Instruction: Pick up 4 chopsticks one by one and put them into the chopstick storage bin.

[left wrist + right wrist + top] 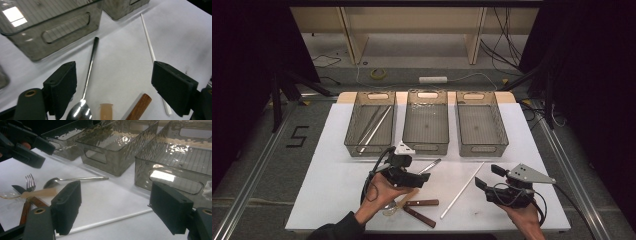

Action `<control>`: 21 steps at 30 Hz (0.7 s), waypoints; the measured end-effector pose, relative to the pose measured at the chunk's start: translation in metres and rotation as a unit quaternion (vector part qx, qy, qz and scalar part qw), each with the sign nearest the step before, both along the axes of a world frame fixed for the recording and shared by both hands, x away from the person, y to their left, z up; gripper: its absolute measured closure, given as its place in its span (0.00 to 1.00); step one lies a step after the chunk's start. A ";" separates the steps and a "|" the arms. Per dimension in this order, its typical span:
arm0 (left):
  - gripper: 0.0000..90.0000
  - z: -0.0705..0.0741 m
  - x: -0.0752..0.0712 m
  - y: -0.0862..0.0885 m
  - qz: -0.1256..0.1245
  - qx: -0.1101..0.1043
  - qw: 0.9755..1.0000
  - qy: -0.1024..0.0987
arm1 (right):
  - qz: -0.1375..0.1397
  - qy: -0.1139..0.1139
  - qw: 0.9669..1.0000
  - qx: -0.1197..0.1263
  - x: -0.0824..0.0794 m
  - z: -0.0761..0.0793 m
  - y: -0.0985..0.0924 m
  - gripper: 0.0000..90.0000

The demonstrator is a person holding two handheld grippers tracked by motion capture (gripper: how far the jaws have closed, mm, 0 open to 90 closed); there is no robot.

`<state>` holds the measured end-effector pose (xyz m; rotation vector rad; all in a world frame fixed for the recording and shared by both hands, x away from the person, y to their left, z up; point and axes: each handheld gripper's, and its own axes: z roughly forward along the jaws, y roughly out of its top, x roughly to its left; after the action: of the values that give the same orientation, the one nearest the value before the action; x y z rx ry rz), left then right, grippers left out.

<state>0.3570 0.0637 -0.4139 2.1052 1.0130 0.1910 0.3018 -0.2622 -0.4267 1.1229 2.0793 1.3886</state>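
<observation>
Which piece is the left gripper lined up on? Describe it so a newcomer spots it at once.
Start at the middle smoked bin on the white table. Just in front of its near wall lies a metal spoon, between the open left gripper's fingers. It is the one all-steel piece: its neighbours have wooden handles, and the long rod is white.

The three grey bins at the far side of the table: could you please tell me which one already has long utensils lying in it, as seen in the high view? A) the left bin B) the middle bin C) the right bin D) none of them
A: the left bin holds long thin rods lying slantwise, while the middle bin and the right bin show bare floors.
</observation>
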 end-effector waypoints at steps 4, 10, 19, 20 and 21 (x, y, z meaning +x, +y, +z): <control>0.22 -0.004 -0.005 -0.011 -0.014 0.008 1.000 0.005 | -0.001 0.001 1.000 0.000 0.000 0.000 0.000 0.29; 0.26 -0.012 -0.014 -0.029 -0.033 0.015 0.999 0.009 | -0.001 0.000 1.000 -0.001 0.000 0.000 0.000 0.29; 0.34 -0.028 -0.025 -0.060 -0.059 0.031 0.998 0.019 | -0.003 0.001 1.000 0.000 0.000 0.000 0.000 0.29; 0.36 -0.030 -0.025 -0.062 -0.059 0.031 0.998 0.018 | -0.002 0.001 1.000 -0.001 0.000 0.000 0.000 0.29; 0.37 -0.031 -0.026 -0.065 -0.062 0.033 0.997 0.019 | -0.002 0.001 1.000 -0.001 0.000 0.000 0.000 0.29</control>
<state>0.3313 -0.0013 -0.4445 2.2306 0.9058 0.1249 0.3016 -0.2624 -0.4266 1.1264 2.0778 1.3849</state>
